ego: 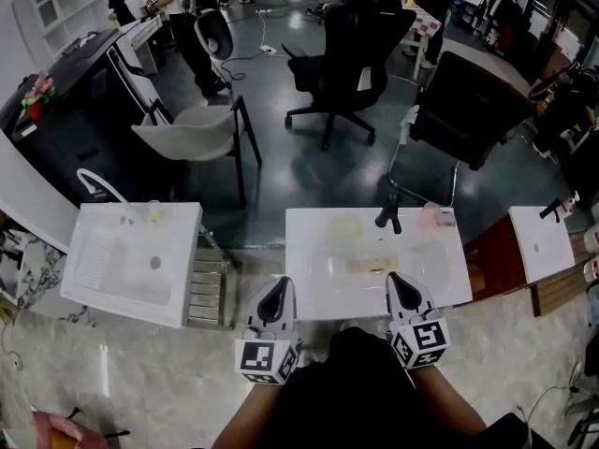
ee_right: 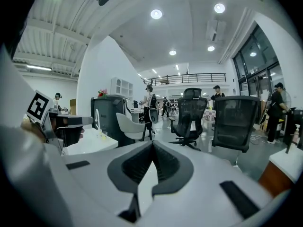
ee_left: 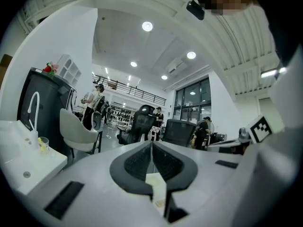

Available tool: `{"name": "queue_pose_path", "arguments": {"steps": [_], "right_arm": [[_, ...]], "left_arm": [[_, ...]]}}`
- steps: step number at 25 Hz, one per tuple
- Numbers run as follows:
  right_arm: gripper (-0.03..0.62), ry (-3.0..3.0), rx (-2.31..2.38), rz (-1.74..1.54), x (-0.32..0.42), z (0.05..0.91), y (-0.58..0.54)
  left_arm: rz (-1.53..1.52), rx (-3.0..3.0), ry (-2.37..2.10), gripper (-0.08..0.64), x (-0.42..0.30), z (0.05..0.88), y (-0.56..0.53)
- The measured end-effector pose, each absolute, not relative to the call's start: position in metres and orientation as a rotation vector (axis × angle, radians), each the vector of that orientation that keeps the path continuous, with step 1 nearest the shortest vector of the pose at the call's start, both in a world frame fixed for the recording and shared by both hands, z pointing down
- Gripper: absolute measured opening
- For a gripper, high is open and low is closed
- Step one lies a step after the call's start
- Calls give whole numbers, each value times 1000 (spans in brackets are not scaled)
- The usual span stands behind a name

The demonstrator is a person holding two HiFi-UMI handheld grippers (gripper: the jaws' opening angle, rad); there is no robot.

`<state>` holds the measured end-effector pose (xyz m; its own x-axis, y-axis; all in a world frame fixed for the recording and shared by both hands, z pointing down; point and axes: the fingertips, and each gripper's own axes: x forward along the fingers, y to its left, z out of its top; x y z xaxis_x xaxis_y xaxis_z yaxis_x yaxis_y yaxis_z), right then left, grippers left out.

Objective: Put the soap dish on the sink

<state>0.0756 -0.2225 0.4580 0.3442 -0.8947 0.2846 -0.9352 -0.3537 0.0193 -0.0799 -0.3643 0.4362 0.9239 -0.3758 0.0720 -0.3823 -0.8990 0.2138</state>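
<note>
A white sink top [ego: 318, 293] with a black tap [ego: 388, 212] lies right in front of me. On it rest a pale green dish-like thing [ego: 344, 228], a flat tan piece [ego: 371, 266] and a pinkish thing [ego: 436, 216]; which of them is the soap dish I cannot tell. My left gripper [ego: 279, 298] hovers at the top's near edge, shut and empty, its jaws meeting in the left gripper view [ee_left: 152, 144]. My right gripper [ego: 403, 291] is beside it, also shut with nothing held [ee_right: 152, 142].
A second white sink [ego: 131, 260] with a curved tap [ee_left: 33, 108] and a glass [ee_left: 42, 145] stands to the left, past a slatted rack [ego: 208, 290]. A small white basin [ego: 543, 241] is on the right. Behind are office chairs [ego: 351, 54], a grey chair [ego: 192, 131] and people.
</note>
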Motion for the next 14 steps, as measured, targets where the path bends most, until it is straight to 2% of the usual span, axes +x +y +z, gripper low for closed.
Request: {"name": "queue_pose_path", "arguments": {"steps": [14], "right_arm": [[-5,-1650,2447,310,74,461,-210]], "left_arm": [[82,2858,-575,18,-99,446,-354]]}}
